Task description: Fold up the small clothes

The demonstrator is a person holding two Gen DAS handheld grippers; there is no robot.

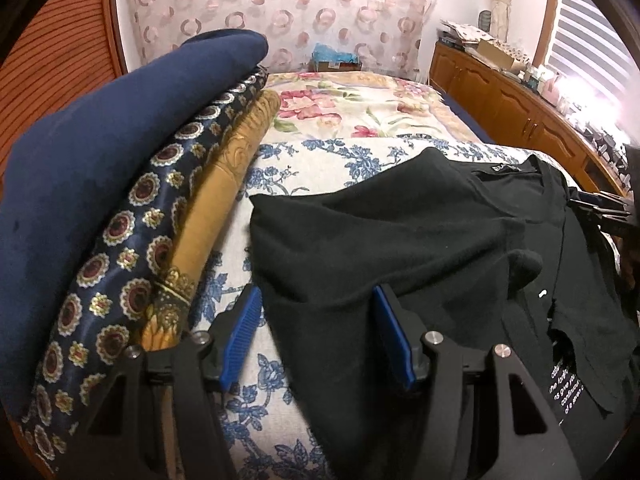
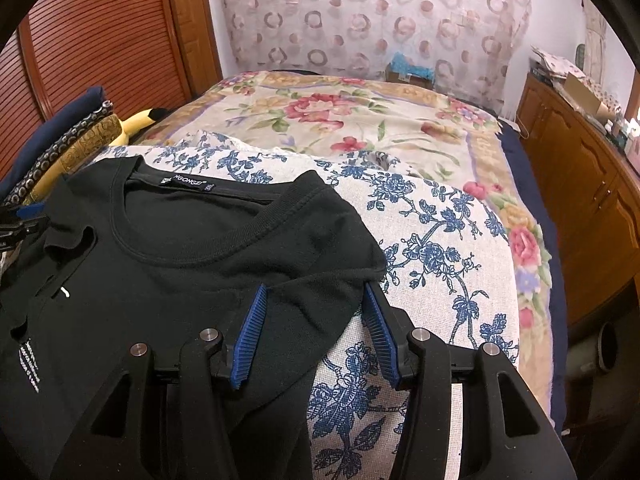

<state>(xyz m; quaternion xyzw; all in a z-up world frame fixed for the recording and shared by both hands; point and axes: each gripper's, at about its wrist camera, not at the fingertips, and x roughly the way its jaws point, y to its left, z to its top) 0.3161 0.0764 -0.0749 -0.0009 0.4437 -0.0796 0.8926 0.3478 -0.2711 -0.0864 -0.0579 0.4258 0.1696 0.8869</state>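
Note:
A black T-shirt [image 1: 400, 232] lies on the blue-flowered white cloth [image 1: 288, 168] on the bed, its left side folded over the body. In the right wrist view the T-shirt [image 2: 180, 248] shows its neck label and collar. My left gripper [image 1: 316, 300] is open, its blue pads either side of the shirt's left folded edge. My right gripper [image 2: 314, 292] is open, its pads straddling the shirt's right shoulder and sleeve edge. Neither is closed on the fabric. The right gripper also shows at the right edge of the left wrist view [image 1: 600, 208].
A stack of folded clothes, navy [image 1: 100, 152], patterned [image 1: 132, 272] and golden [image 1: 224, 184], lies at the left of the bed. A flowered bedspread [image 2: 360, 120] covers the far bed. Wooden cabinets [image 2: 580, 184] run along the right. A slatted wooden door [image 2: 100, 40] stands at the left.

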